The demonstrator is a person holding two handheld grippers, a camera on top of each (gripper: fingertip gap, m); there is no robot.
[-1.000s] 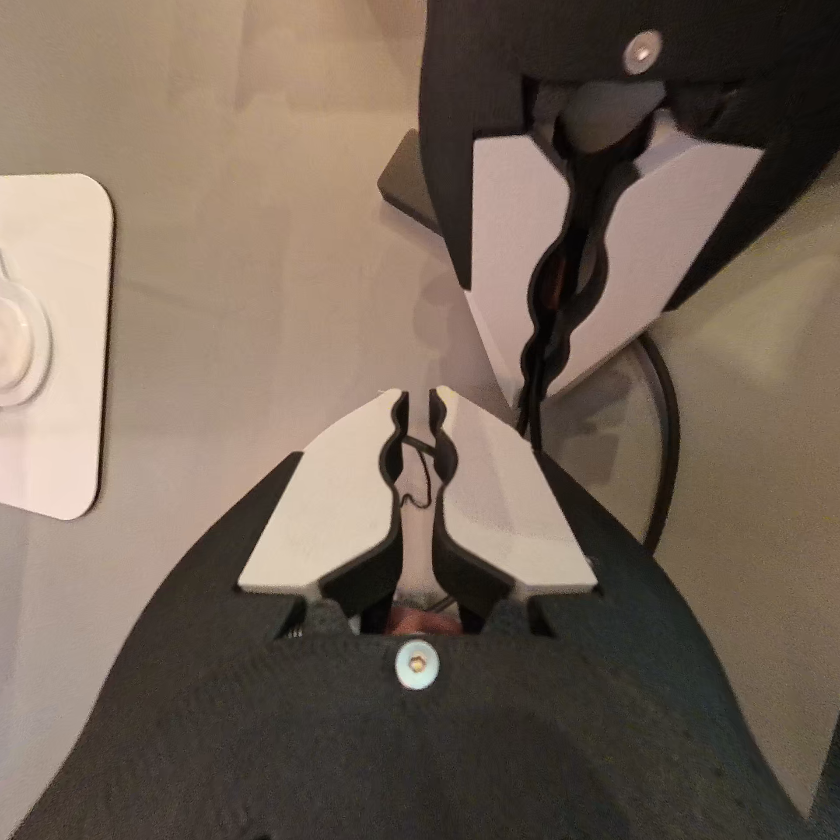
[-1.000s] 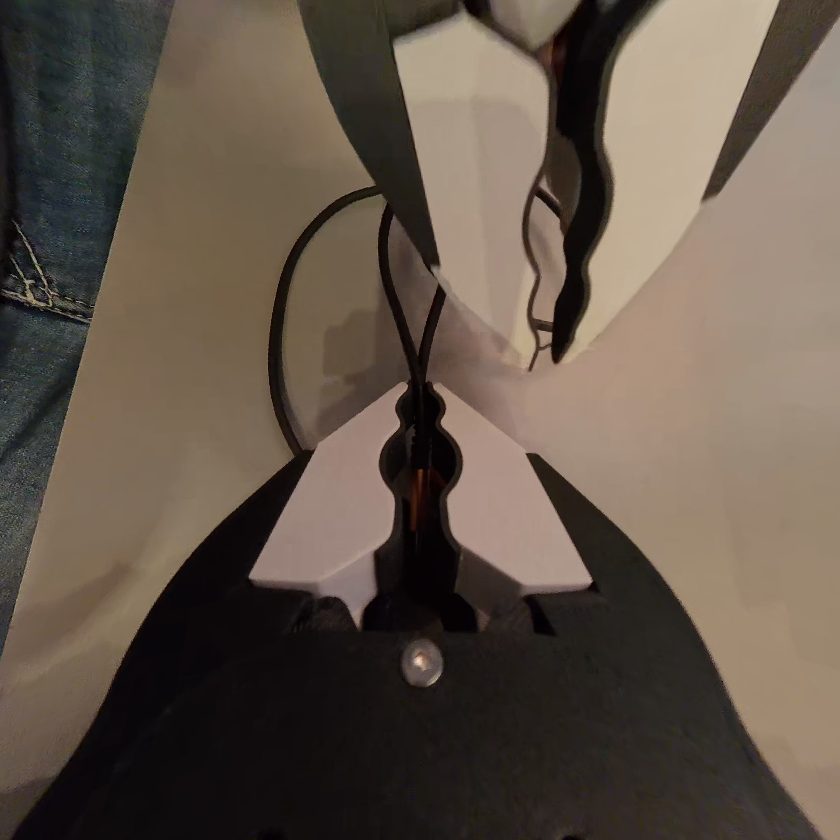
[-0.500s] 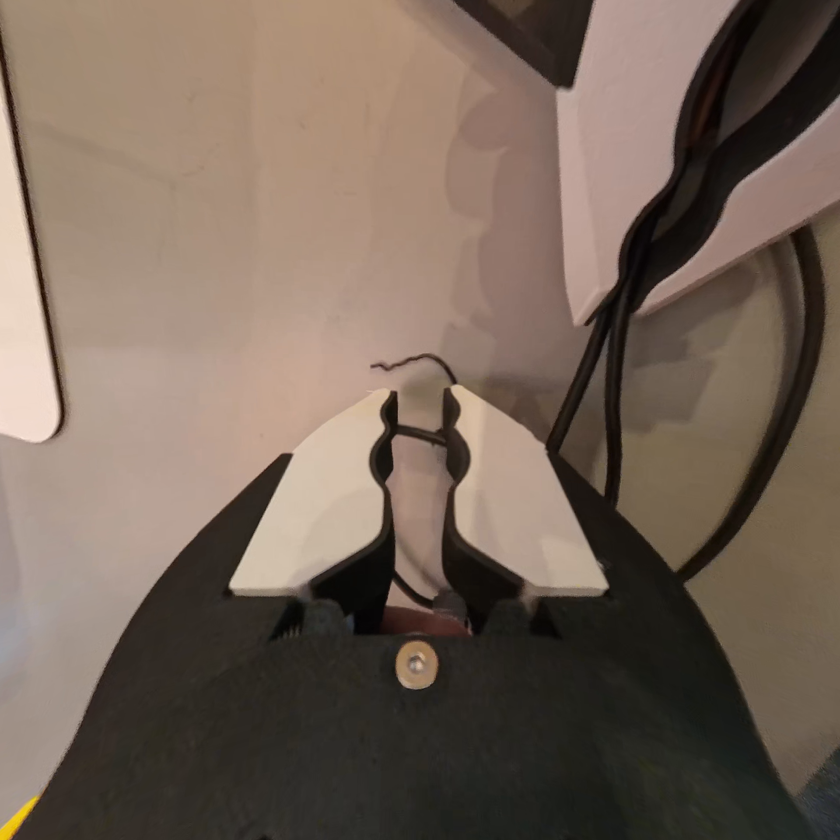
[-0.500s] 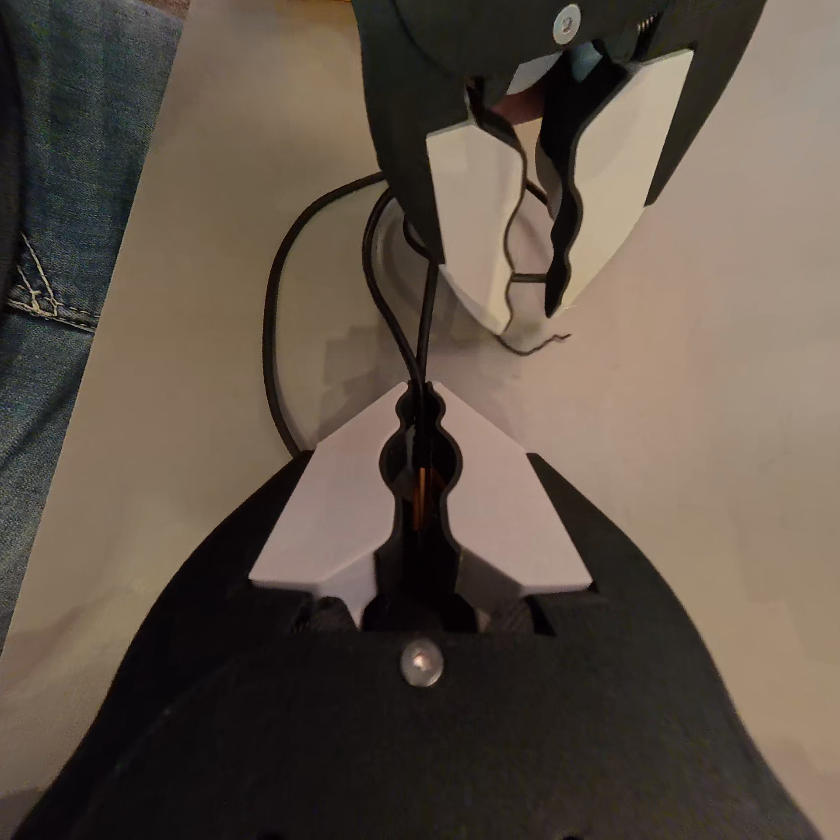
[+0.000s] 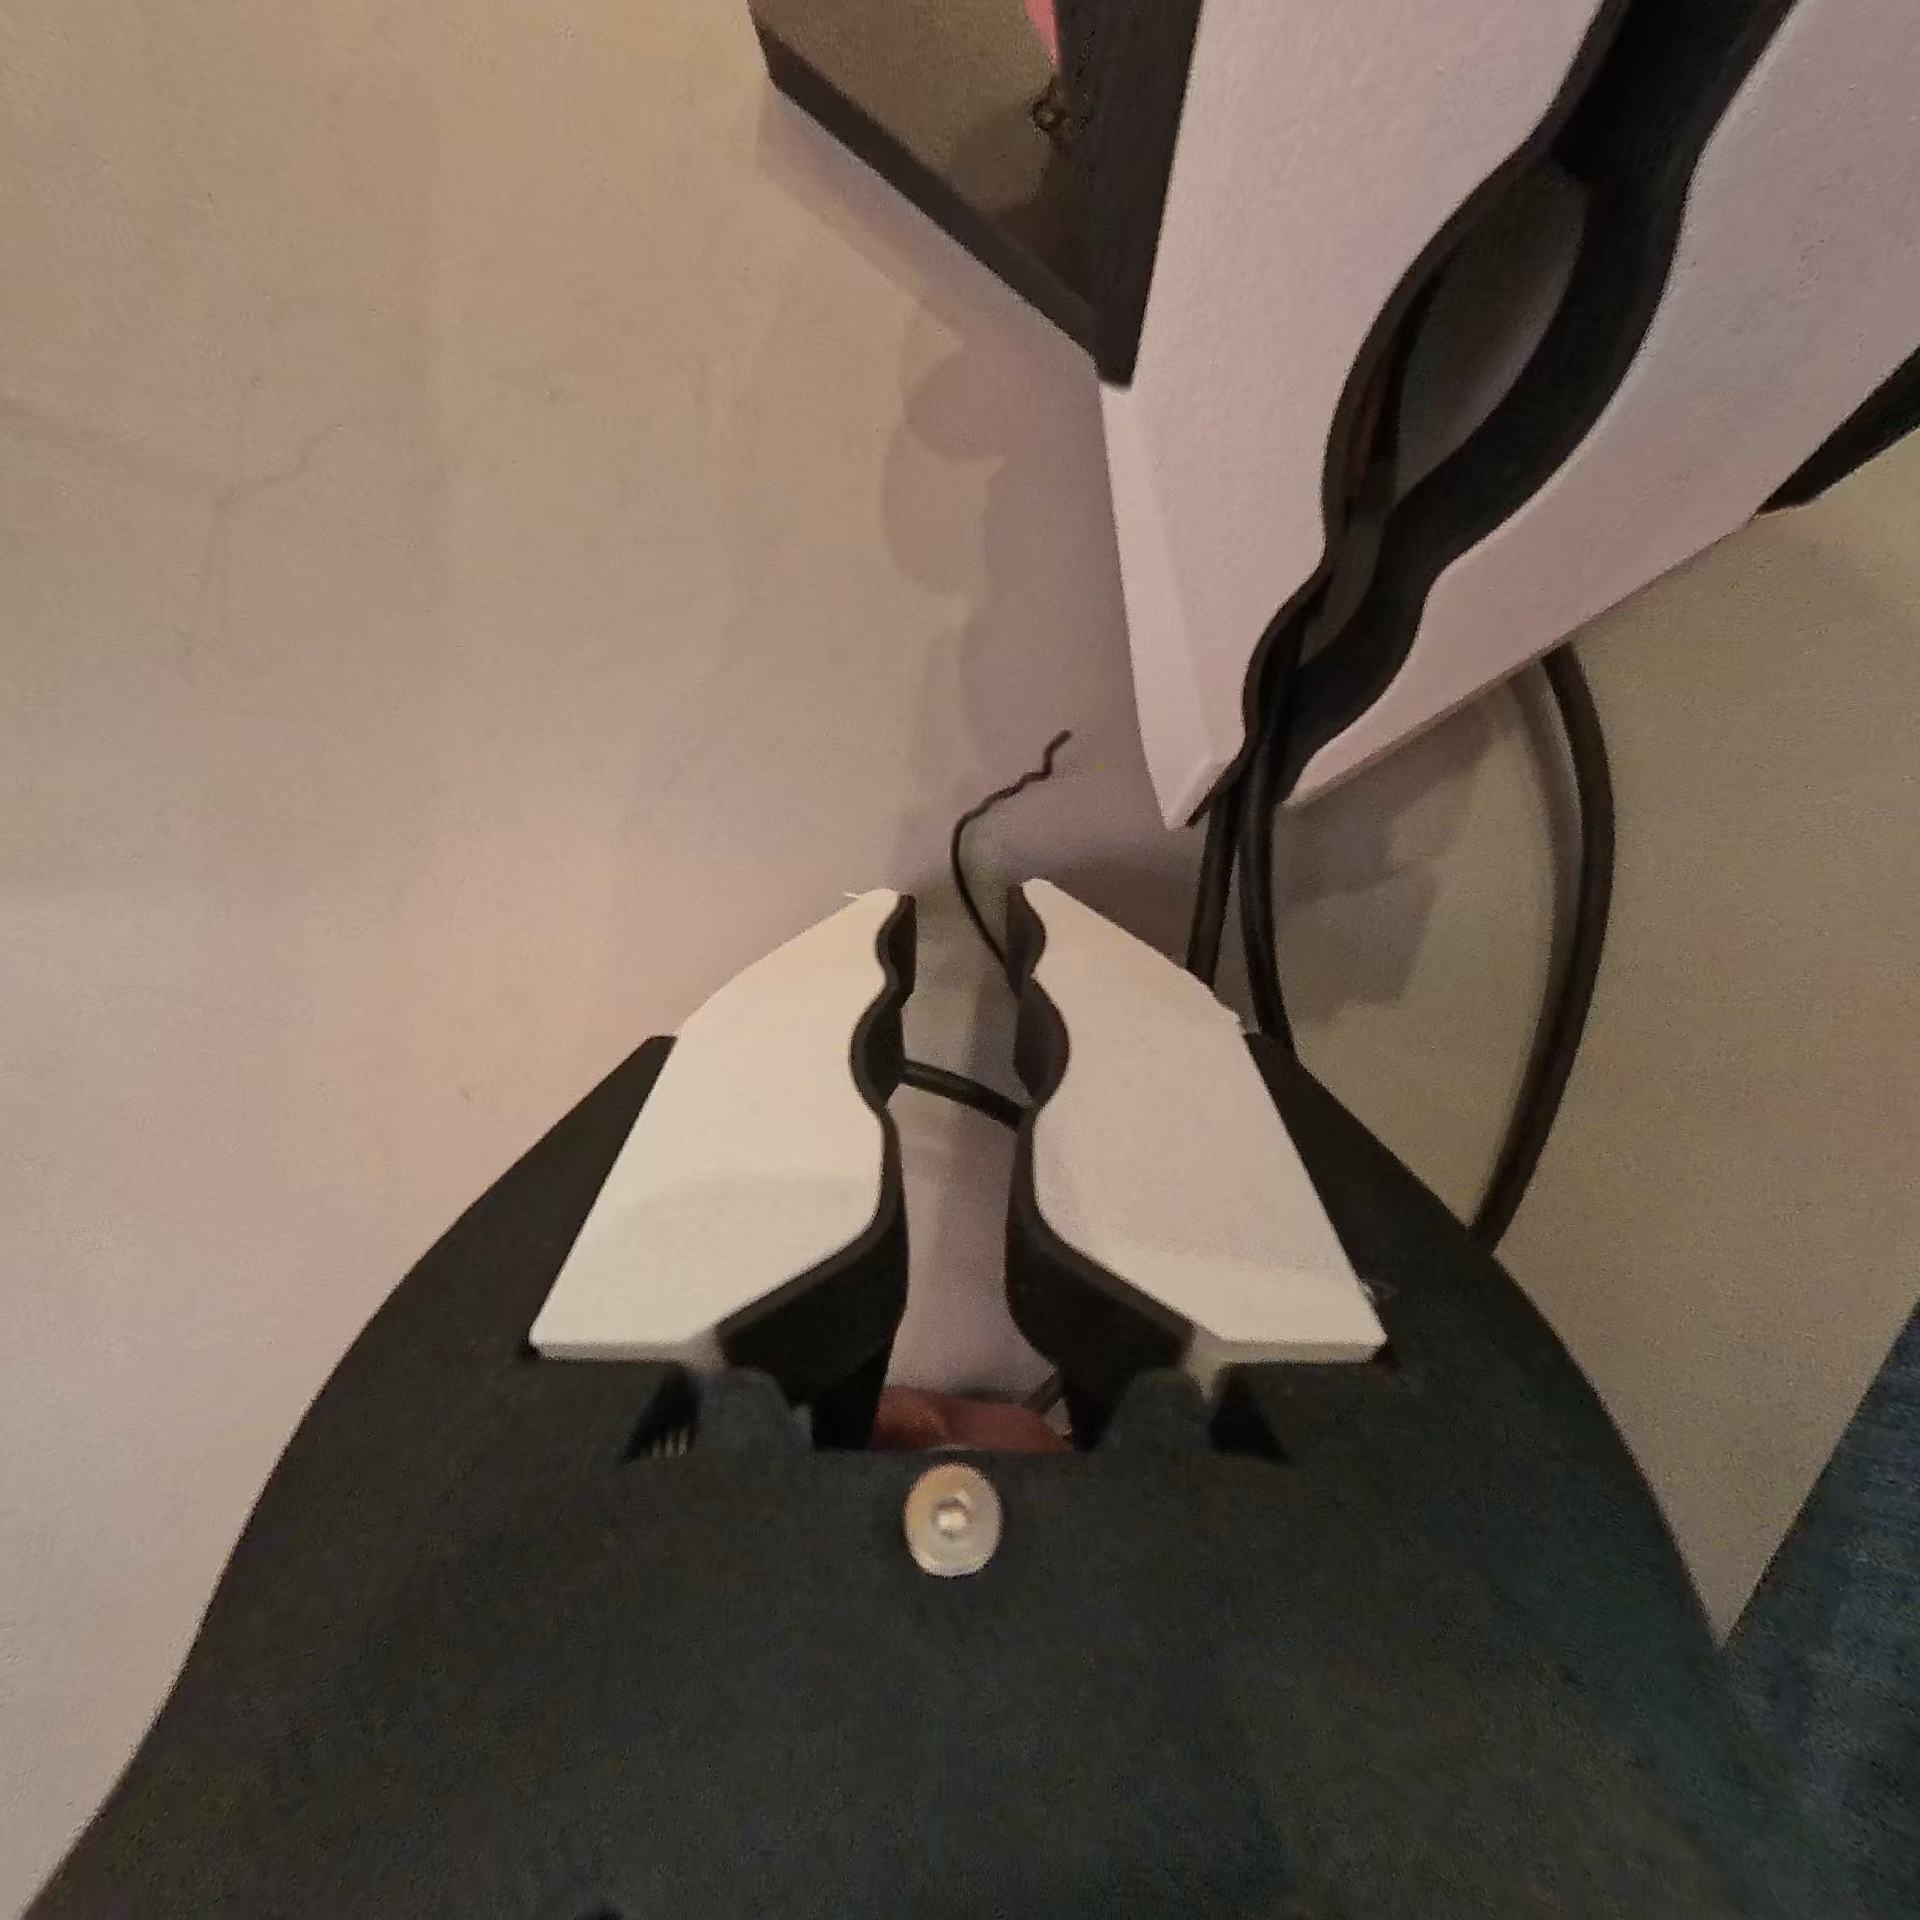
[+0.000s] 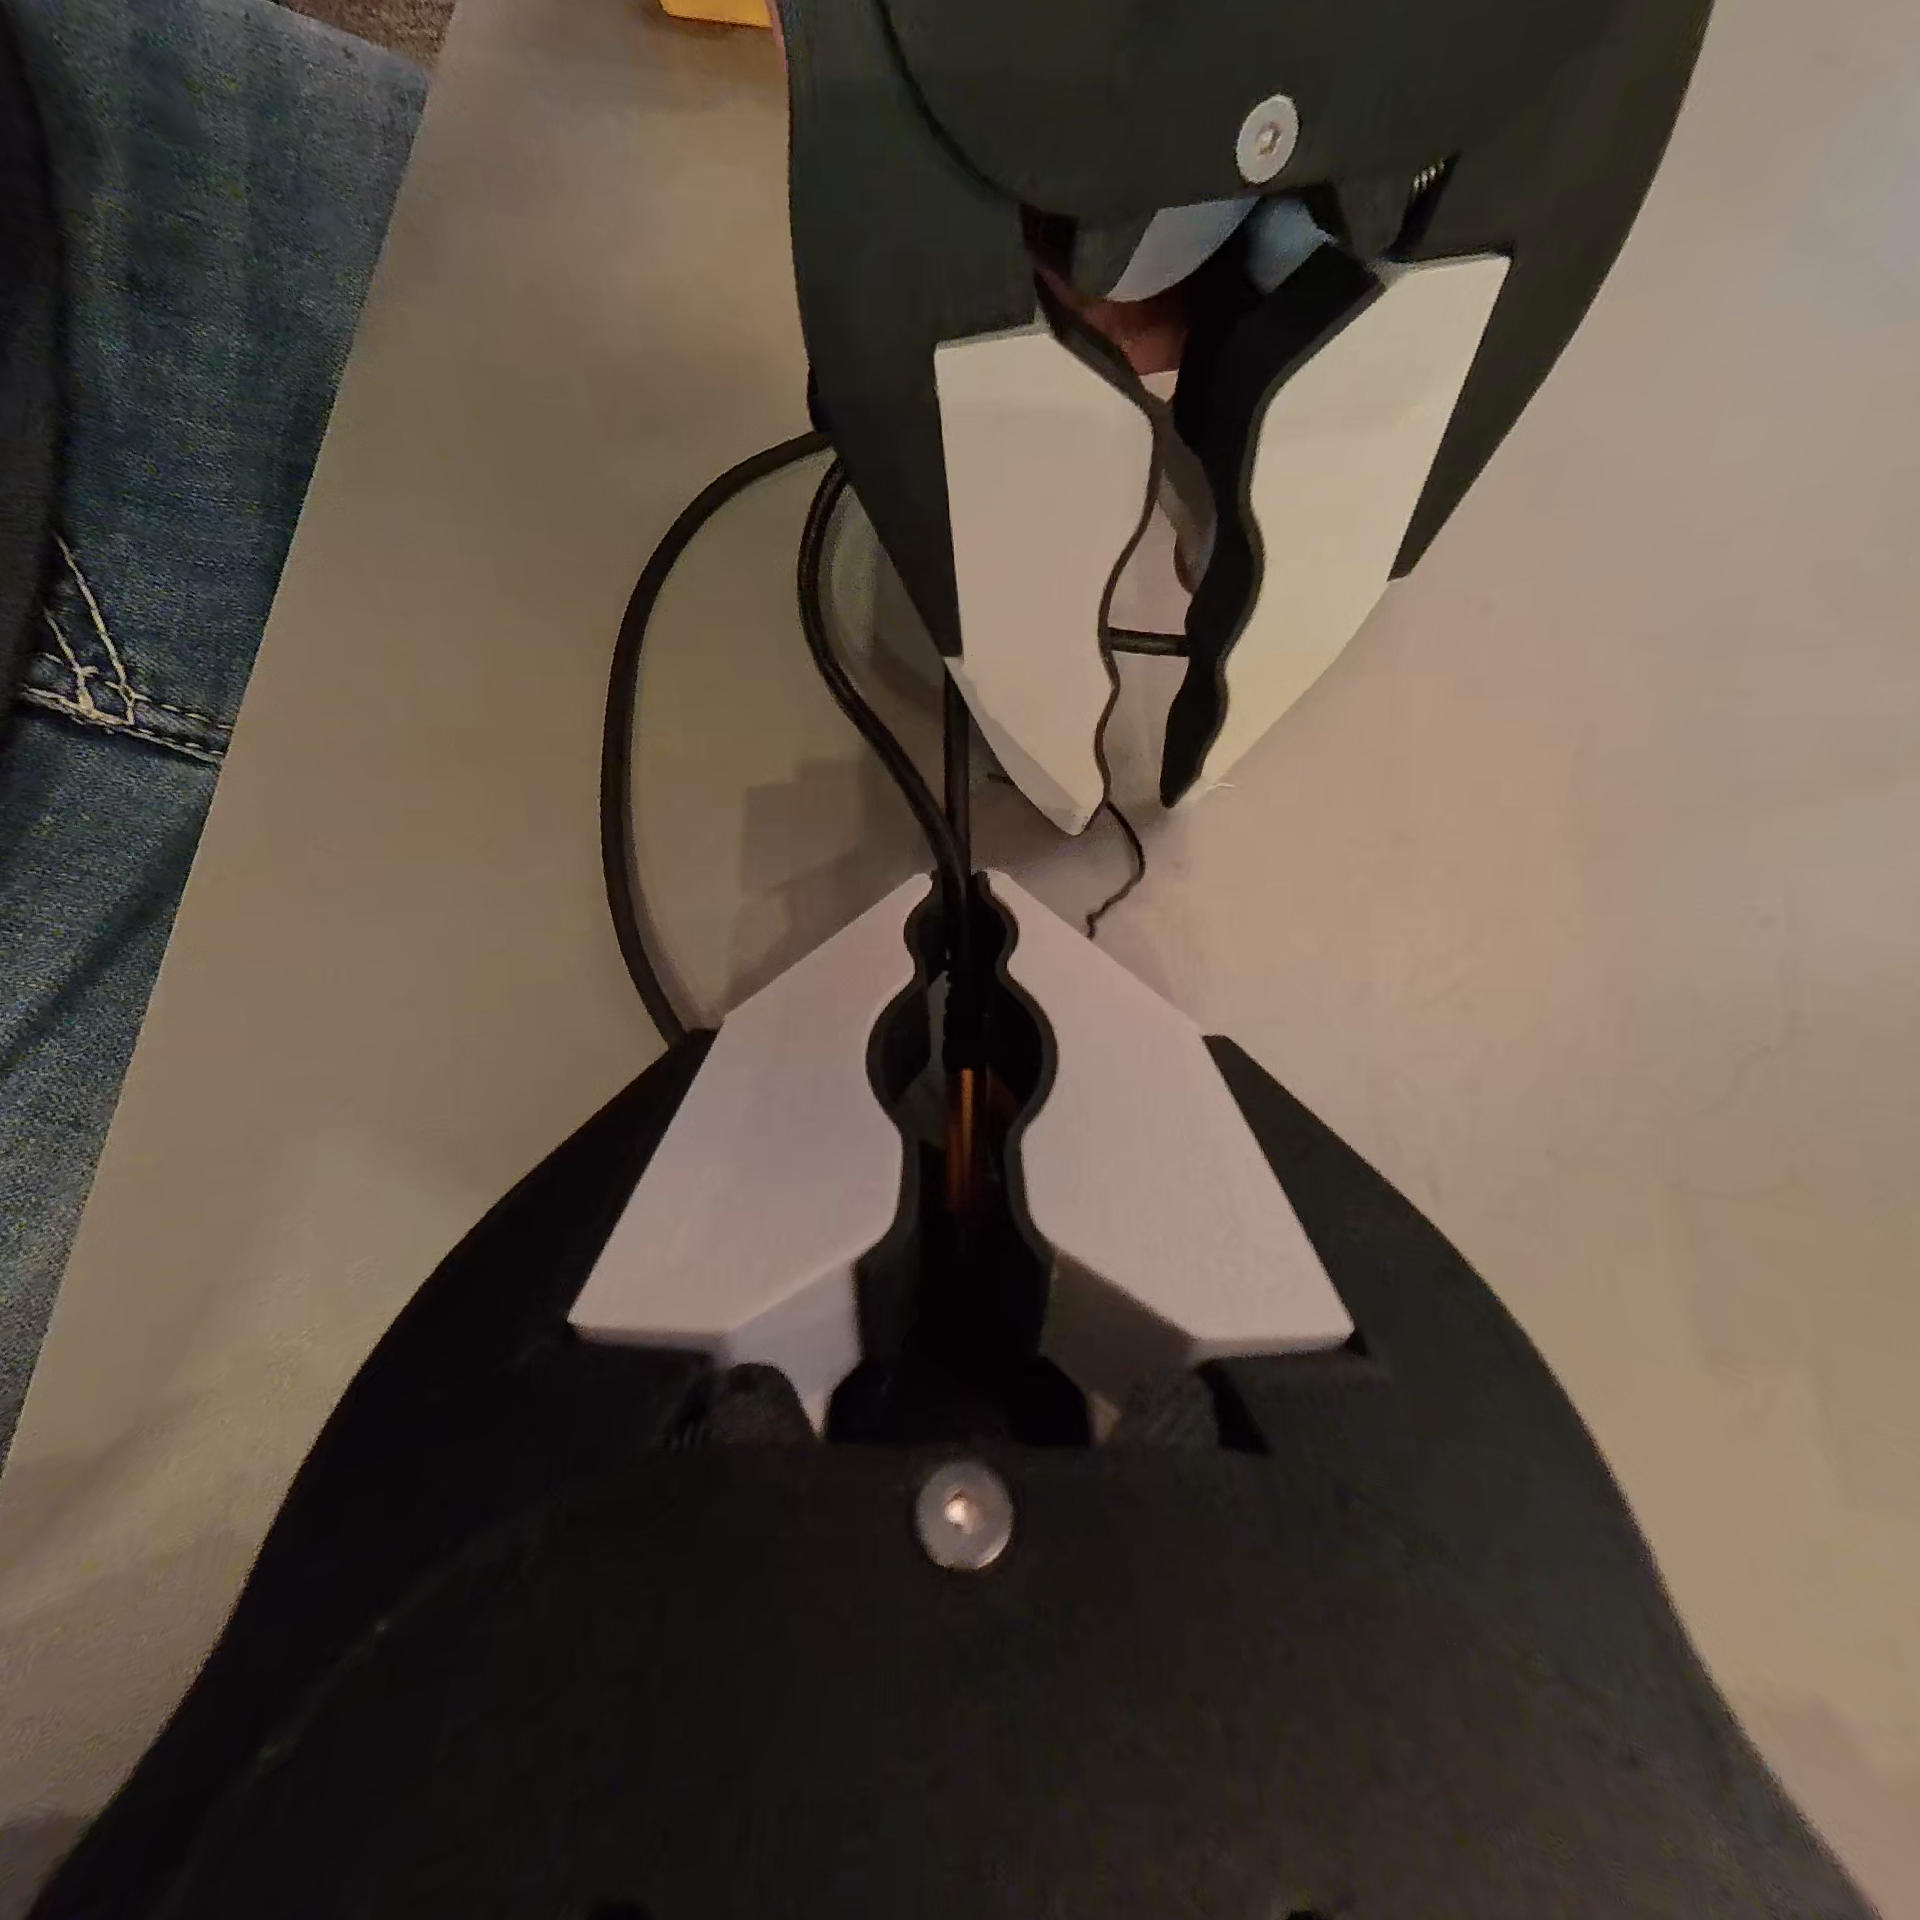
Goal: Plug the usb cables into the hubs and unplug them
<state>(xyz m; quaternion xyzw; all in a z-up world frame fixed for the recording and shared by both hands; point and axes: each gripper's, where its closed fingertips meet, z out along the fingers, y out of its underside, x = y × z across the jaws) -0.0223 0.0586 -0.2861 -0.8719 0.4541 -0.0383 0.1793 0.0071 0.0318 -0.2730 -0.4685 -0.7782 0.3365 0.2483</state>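
Note:
My right gripper [image 6: 958, 883] is shut on a doubled-over black USB cable [image 6: 620, 727] that loops out over the table on the left. It also shows at the top right of the left wrist view [image 5: 1242, 805], with the cable [image 5: 1595, 883] hanging below it. My left gripper [image 5: 961, 909] faces it with its jaws a narrow gap apart. A thin black wire tie [image 5: 961, 1086] lies across that gap, and one crinkled end pokes forward. In the right wrist view the left gripper [image 6: 1130, 810] hovers just beyond my right fingertips. No plug shows.
A dark box-shaped thing [image 5: 914, 94], perhaps a hub, lies at the top of the left wrist view. The pale table [image 5: 416, 623] stretches left. A person's jeans [image 6: 156, 416] are at the table edge on the left of the right wrist view. Some 4 cm of space lies between my two pairs of fingers.
My left jaws have opened a little wider and the tie now pokes forward. The left gripper has drawn back from my right fingertips. The white pad has left the left wrist view.

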